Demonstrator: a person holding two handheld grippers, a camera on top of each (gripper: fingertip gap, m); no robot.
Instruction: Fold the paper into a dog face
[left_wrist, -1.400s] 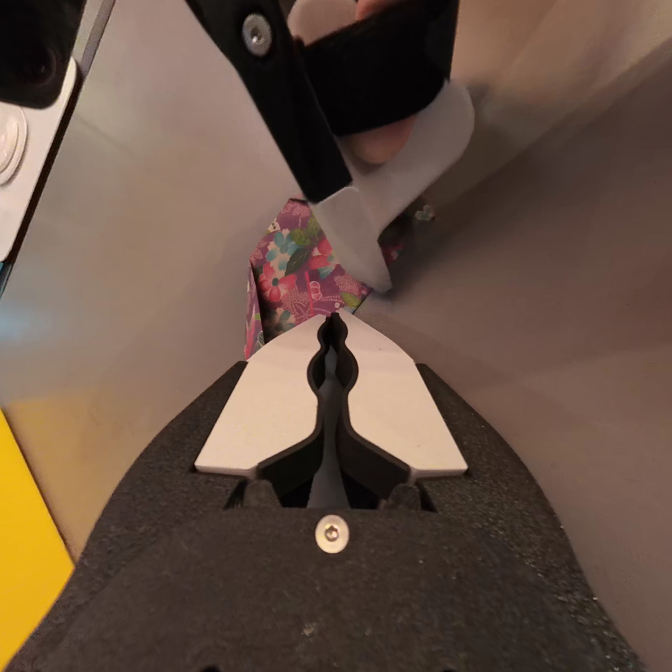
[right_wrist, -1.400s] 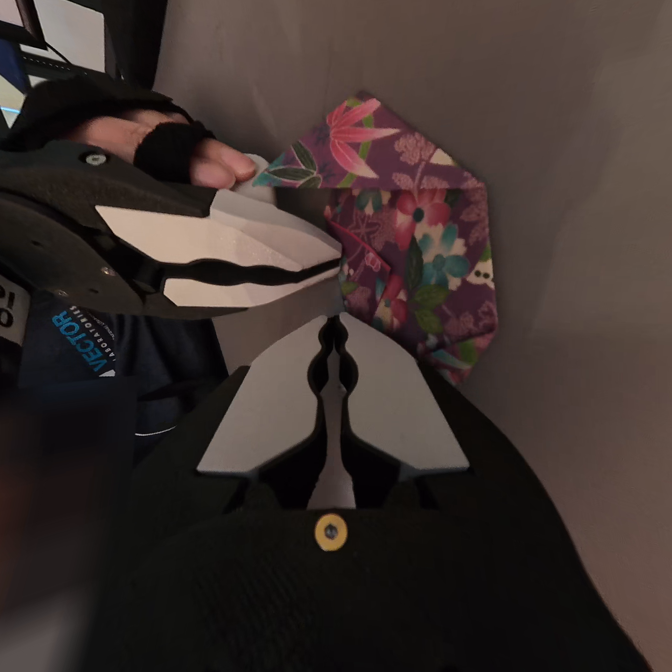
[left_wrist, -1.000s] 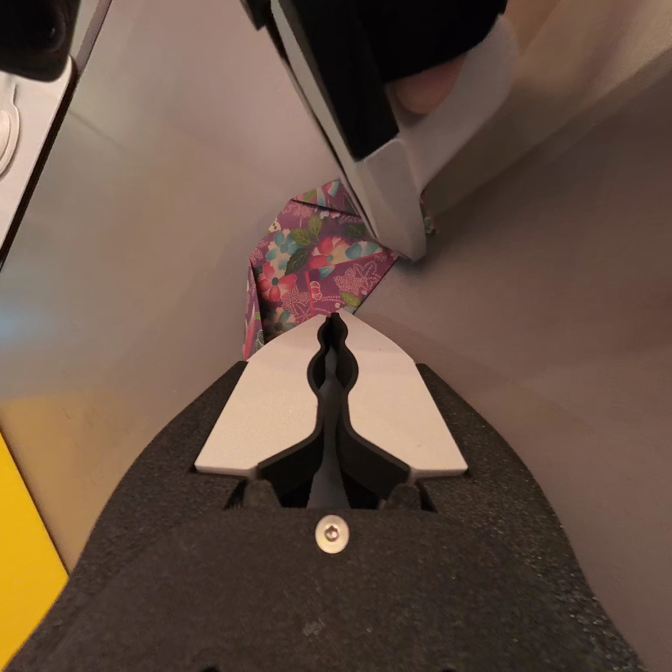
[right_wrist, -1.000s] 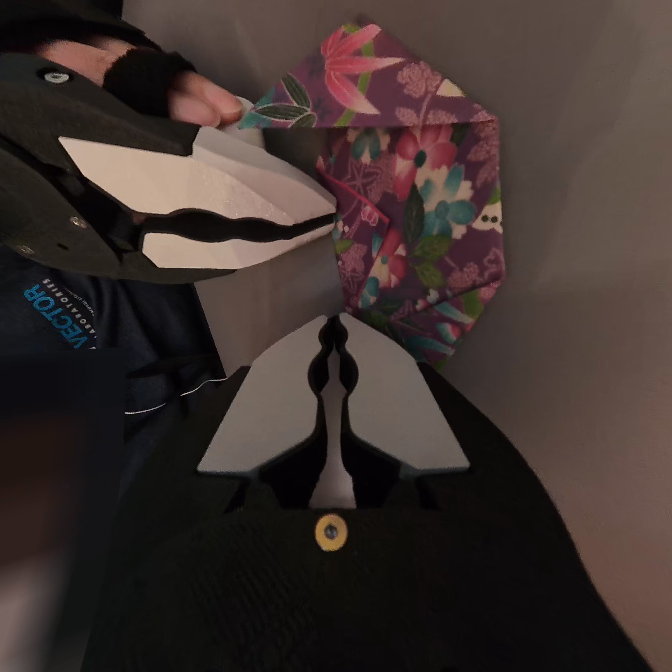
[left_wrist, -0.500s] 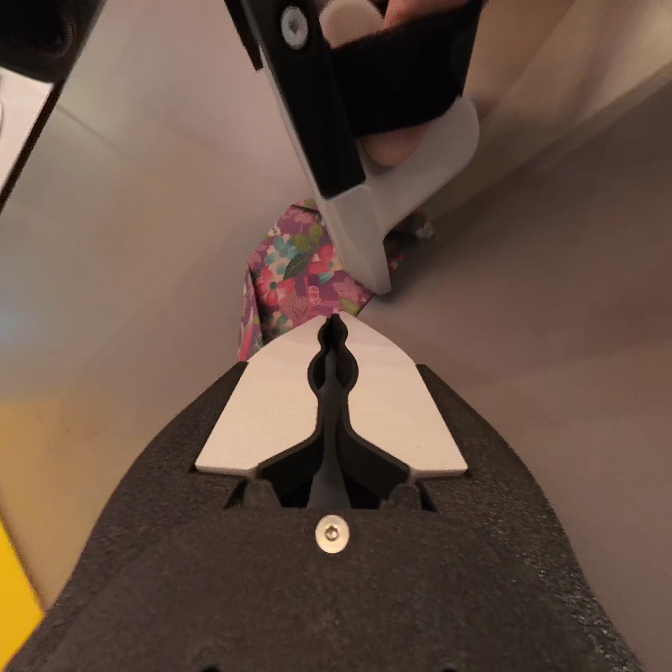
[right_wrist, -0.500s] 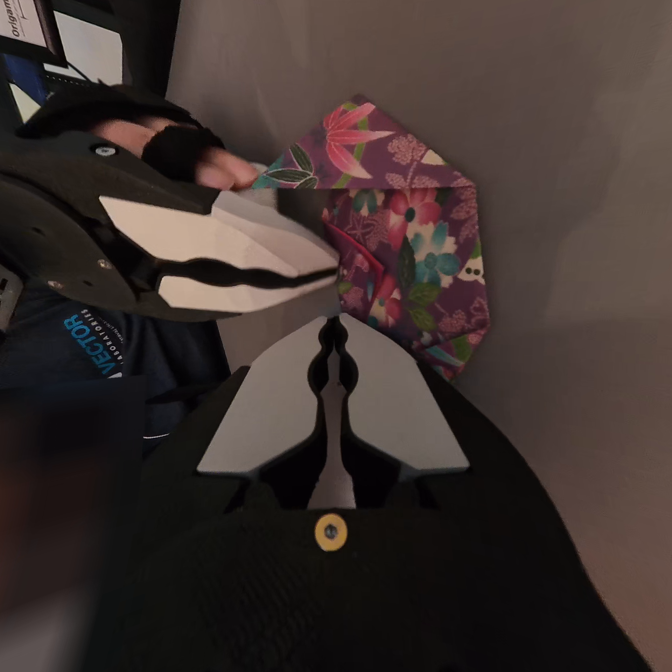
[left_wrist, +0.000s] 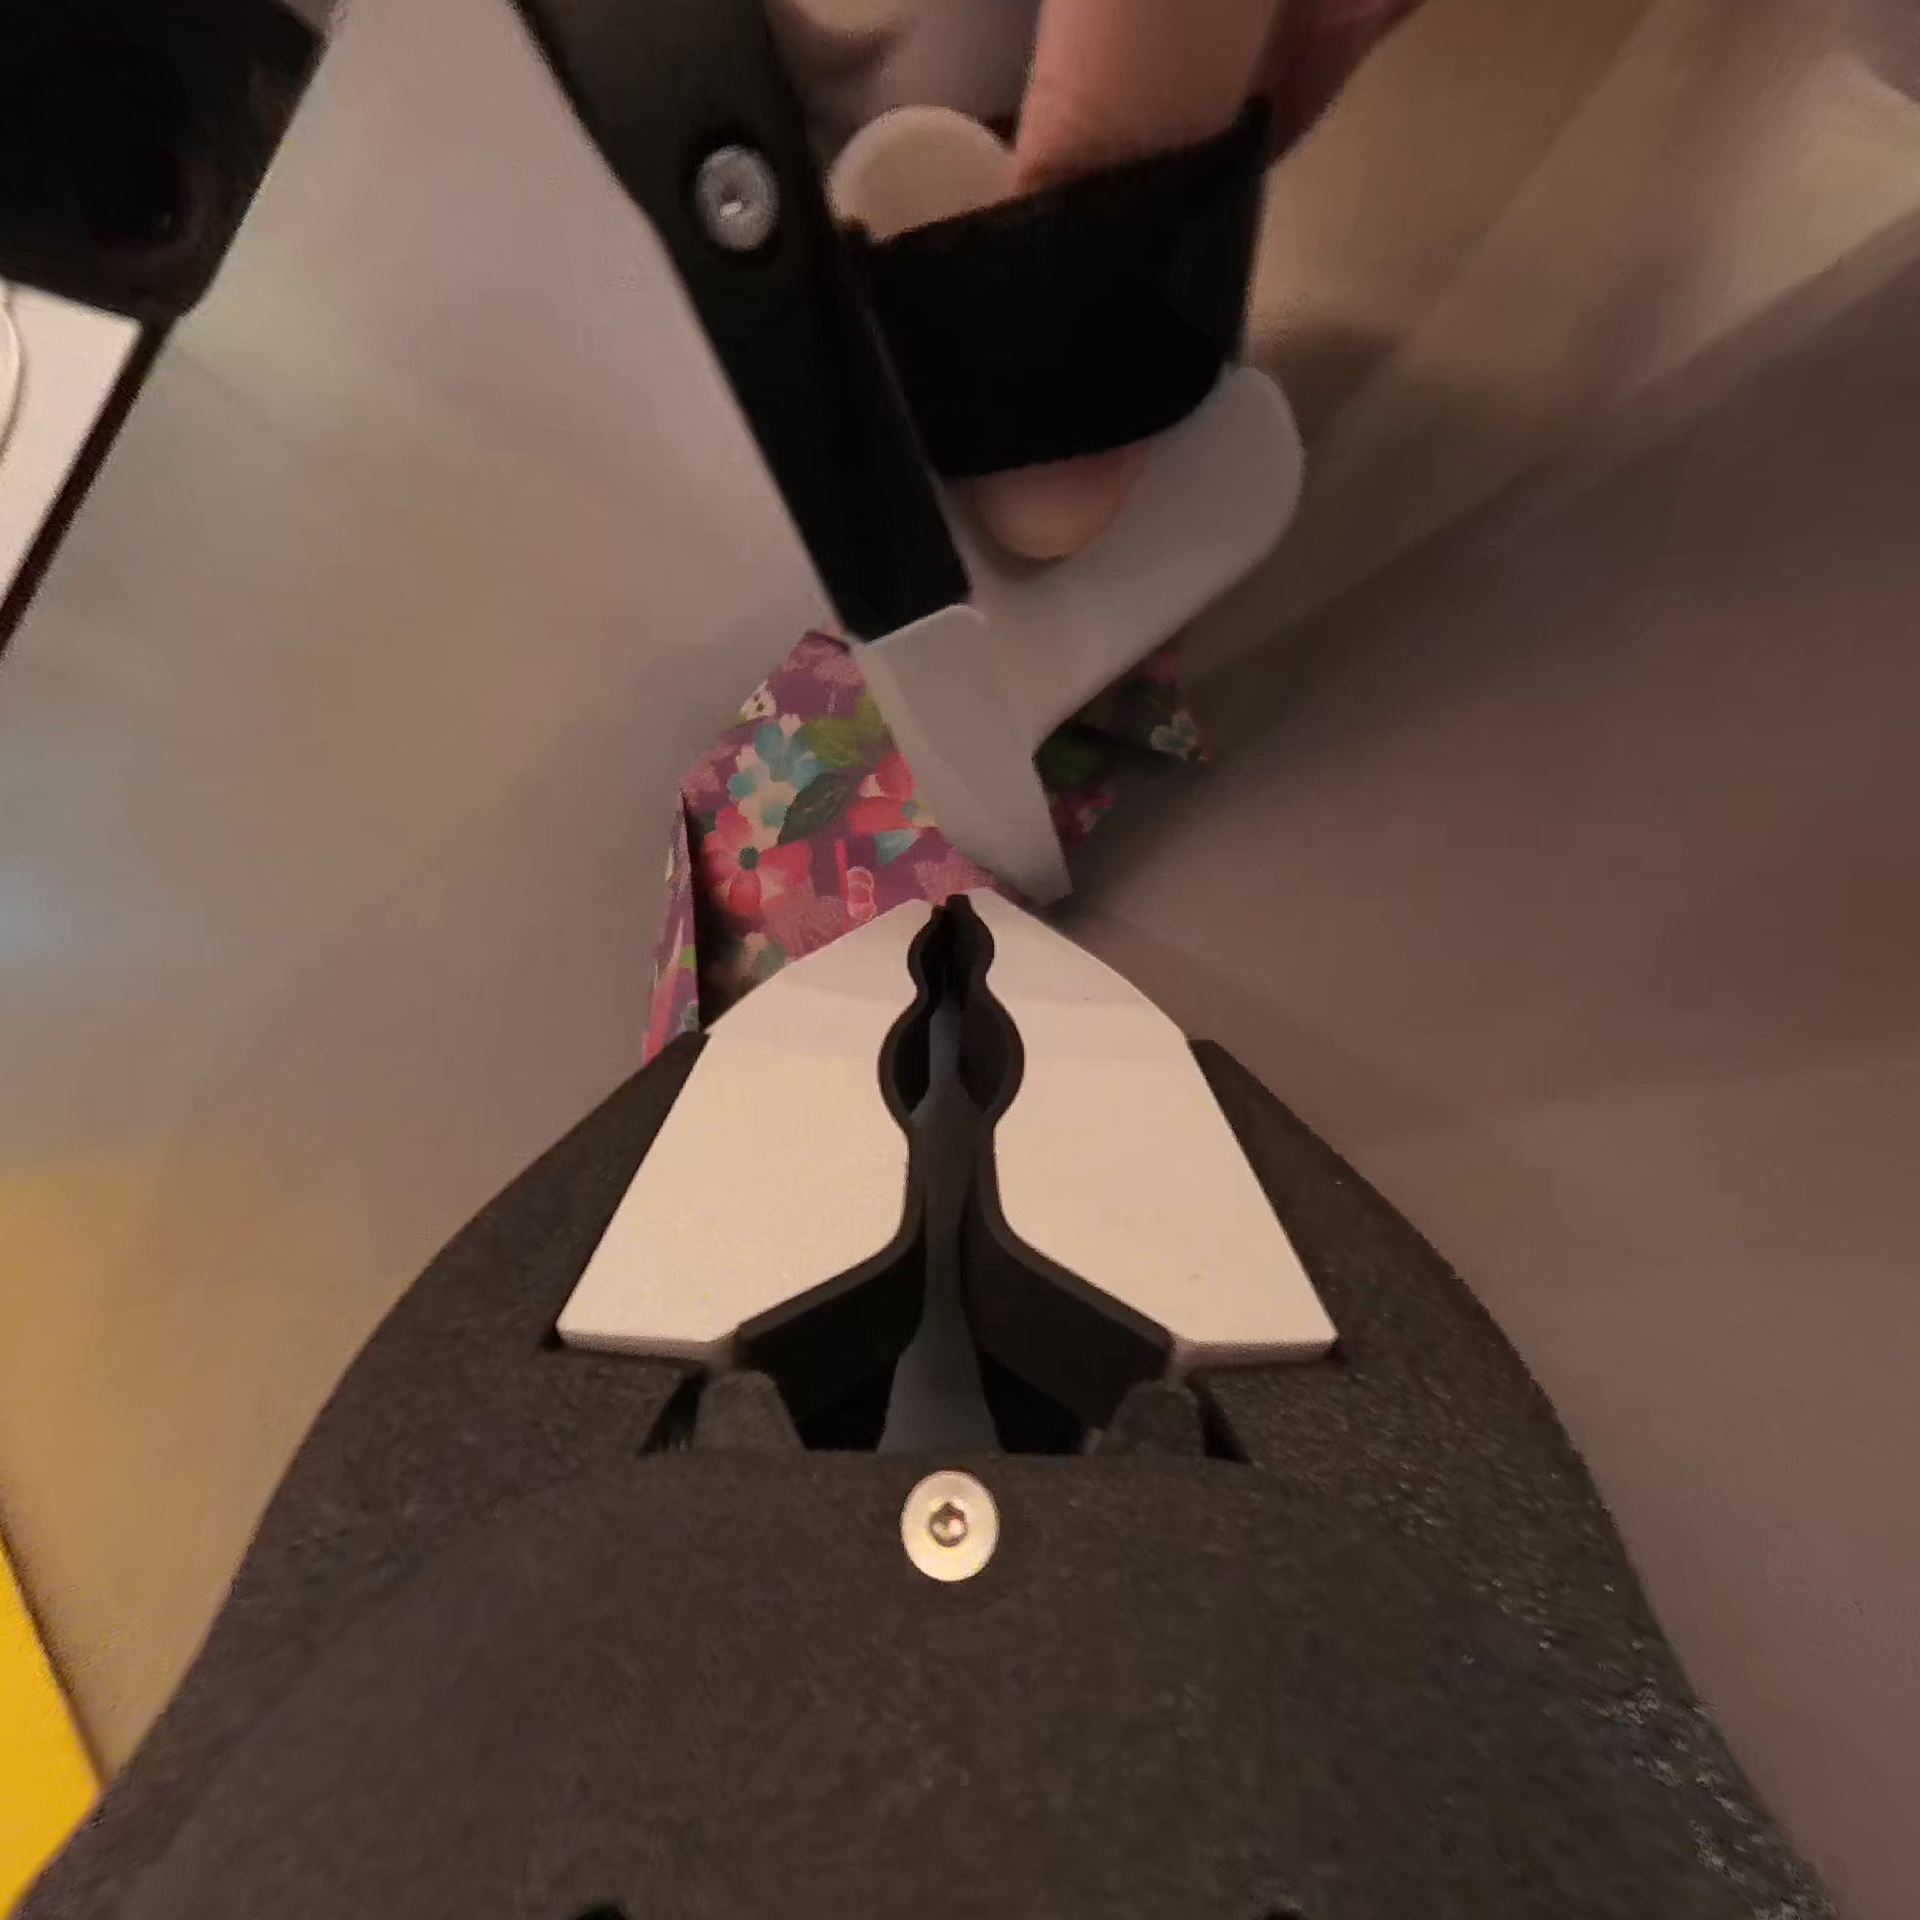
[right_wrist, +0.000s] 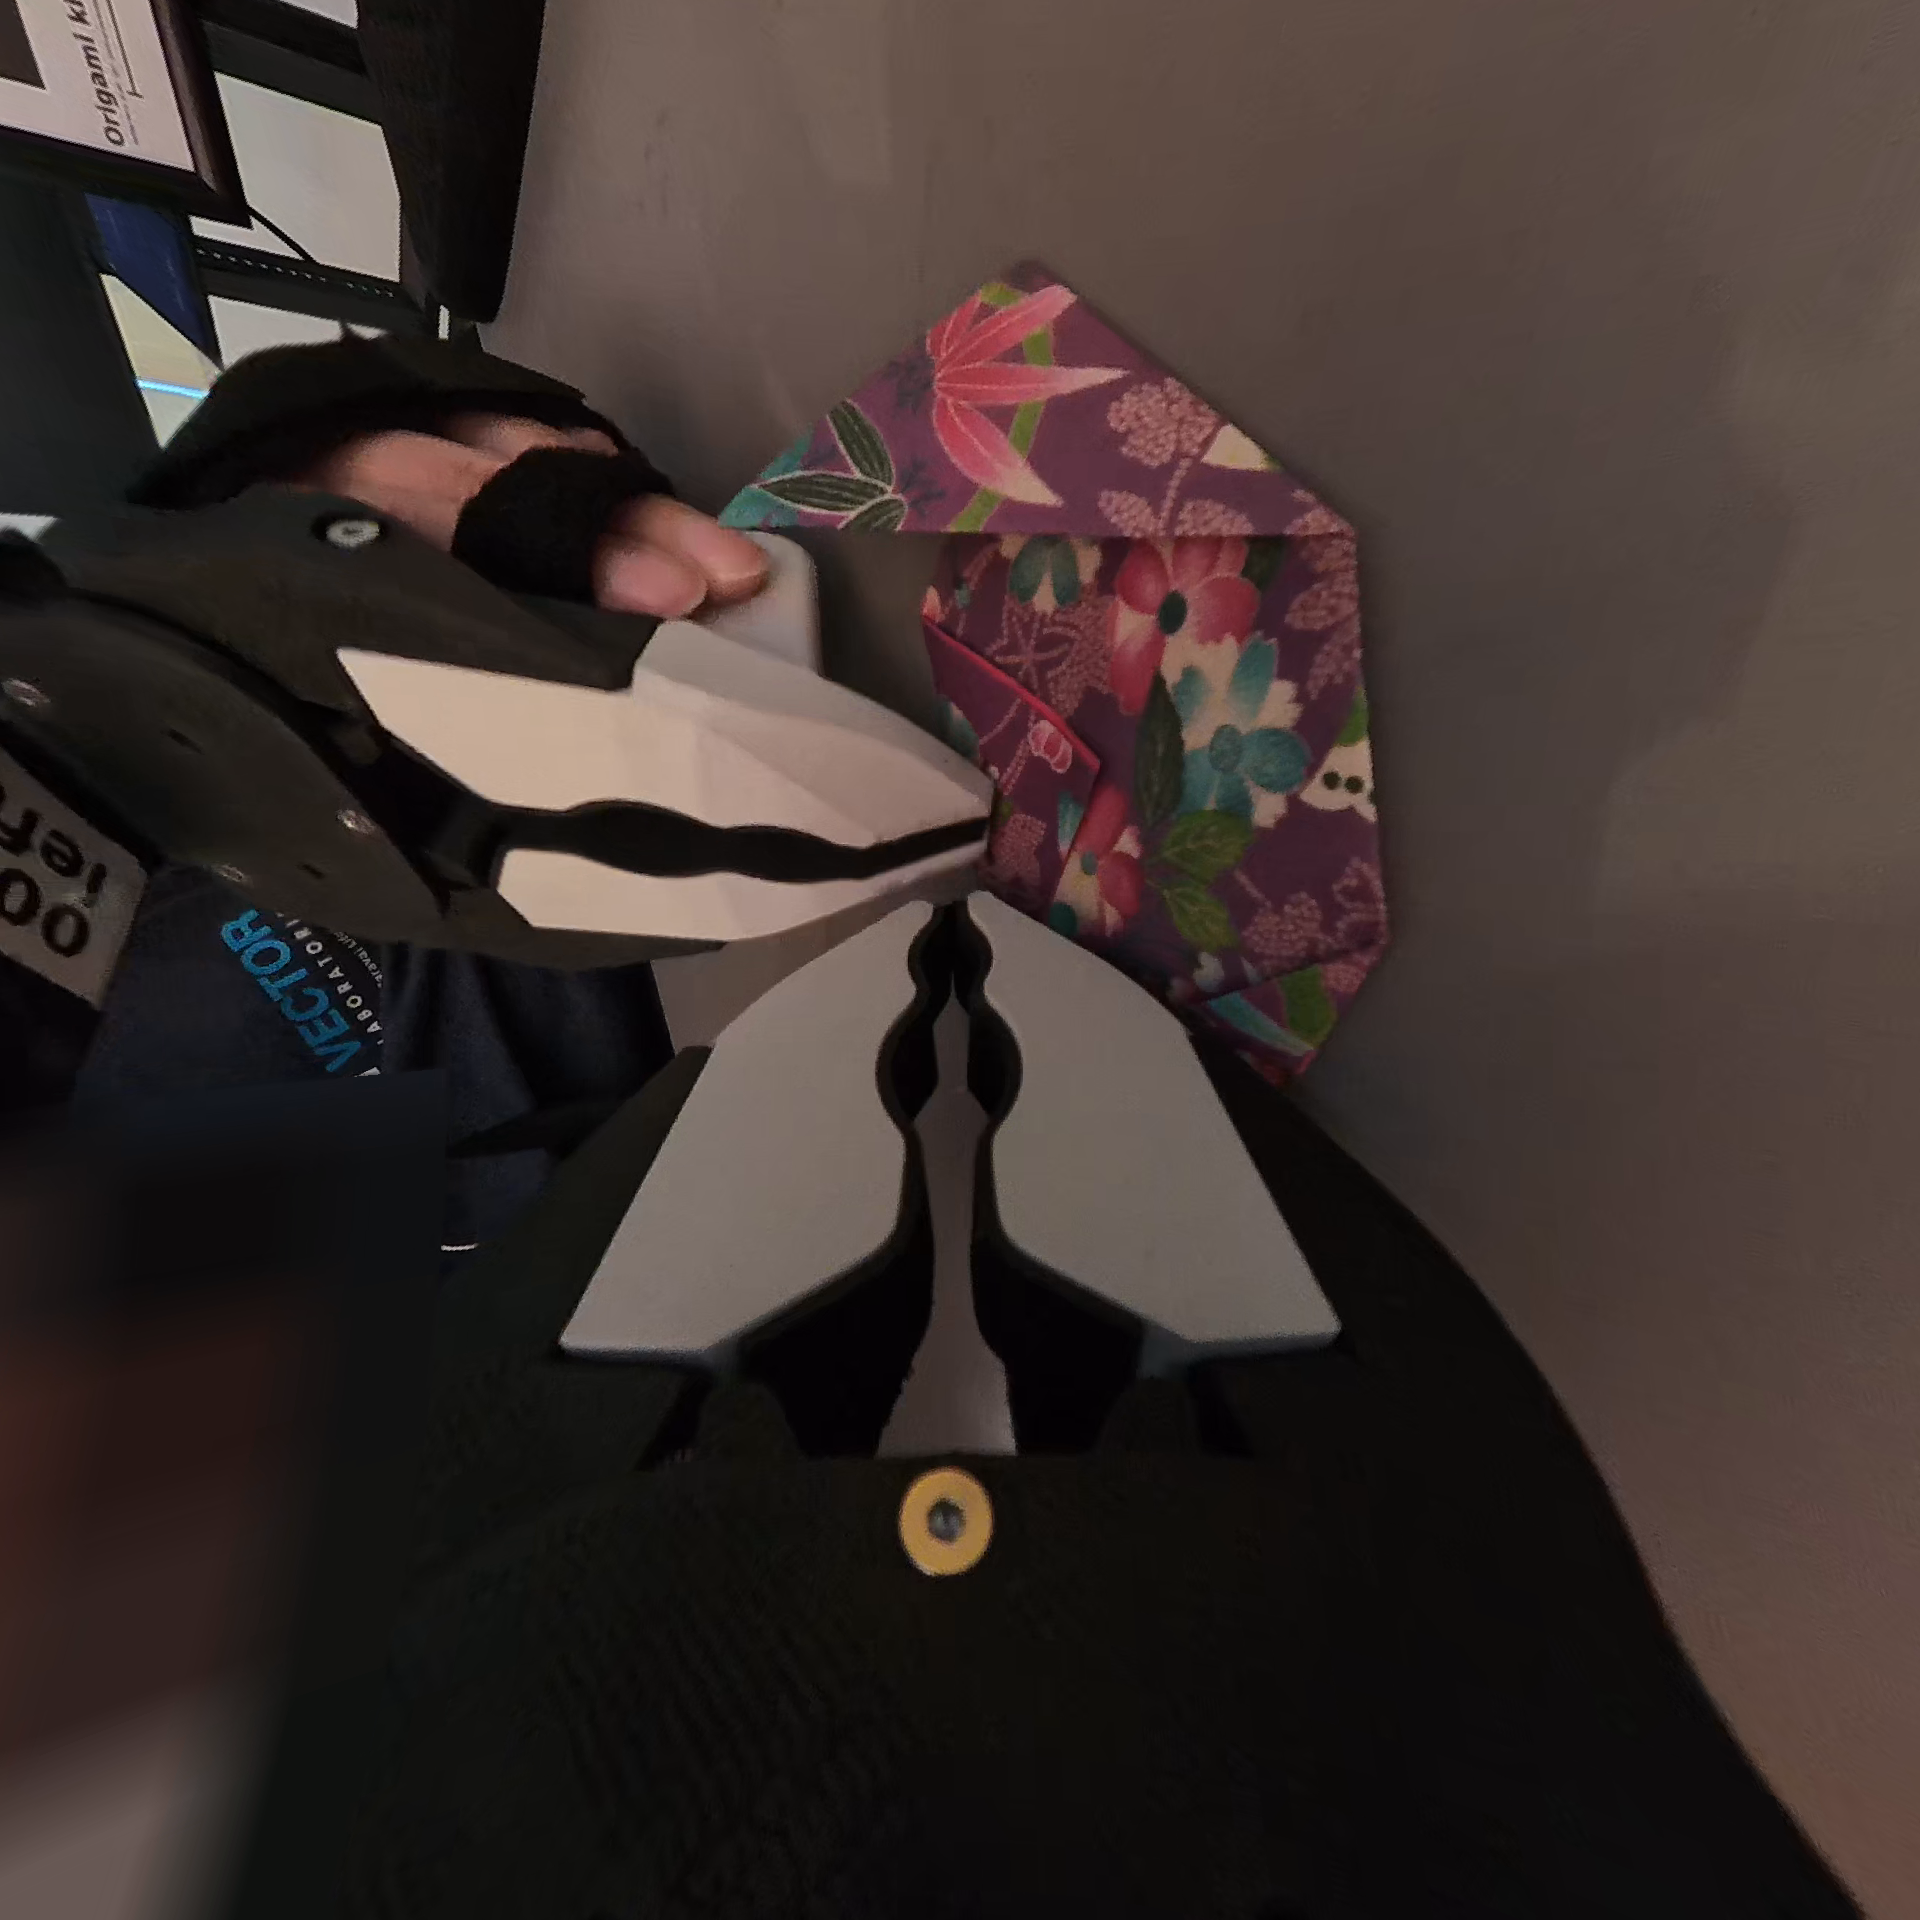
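Note:
The folded purple floral paper (left_wrist: 800, 821) lies flat on the grey table; in the right wrist view (right_wrist: 1195, 707) it shows as a rounded folded shape with flaps tucked in. My left gripper (left_wrist: 954, 909) is shut, its tip at the paper's near edge; in the right wrist view (right_wrist: 977, 826) its tip touches the paper's left side. My right gripper (right_wrist: 951, 914) is shut, its tip at the paper's lower left edge, right beside the left tip. In the left wrist view the right gripper (left_wrist: 1044, 873) comes down from above and covers part of the paper.
The grey table (left_wrist: 1455, 1039) extends to the right. A yellow object (left_wrist: 31, 1662) sits at the lower left and a black device (left_wrist: 125, 156) at the upper left. A person's dark shirt (right_wrist: 312, 1039) and screens (right_wrist: 291, 156) lie beyond the table edge. The tips of both grippers are at nearly the same place.
The right gripper slid away along the paper, then came back down next to the left tip. Both grippers stayed shut. The paper shifted only slightly.

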